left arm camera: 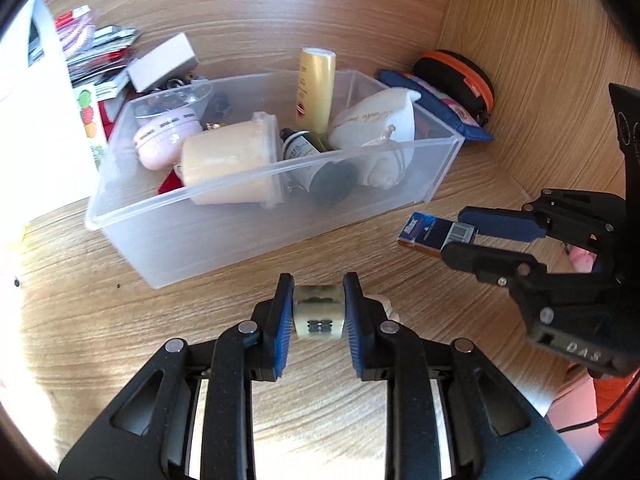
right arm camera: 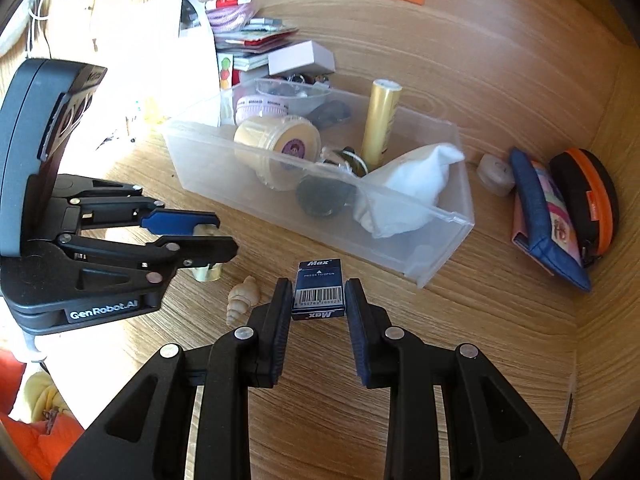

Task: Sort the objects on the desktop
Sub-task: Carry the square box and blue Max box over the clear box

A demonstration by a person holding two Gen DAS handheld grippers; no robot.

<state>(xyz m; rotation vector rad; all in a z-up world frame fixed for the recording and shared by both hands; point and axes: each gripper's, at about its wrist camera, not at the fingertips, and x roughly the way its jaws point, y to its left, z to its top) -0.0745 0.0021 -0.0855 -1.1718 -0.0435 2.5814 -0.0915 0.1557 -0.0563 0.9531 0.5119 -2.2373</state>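
Your left gripper point(left arm camera: 319, 312) is closed on a small cream cube point(left arm camera: 319, 314) with dark buttons on its face, held clear of the wooden desk point(left arm camera: 100, 320). Your right gripper point(right arm camera: 318, 300) clamps a dark blue "Max" box point(right arm camera: 319, 286) by its rear part, so most of the box projects forward past the pads. Both loads sit just short of the clear plastic bin point(left arm camera: 240, 232), which is already crowded with a cream jar point(left arm camera: 228, 160), a dark bottle point(left arm camera: 316, 160), a tall yellow tube point(left arm camera: 315, 88) and a white pouch point(left arm camera: 376, 128).

Risks, judged from this arrangement:
- The blue box may pivot or slip, because the grip sits toward one end.
- Either item may strike the bin's near wall if you bring it in too low.
- A release over the piled contents may let the item bounce out or knock over the leaning tube.
- The two grippers stand close together and may collide if you move both toward the bin at once.
- A small shell point(right arm camera: 242, 296) lies on the desk beneath your path and may be swept aside.
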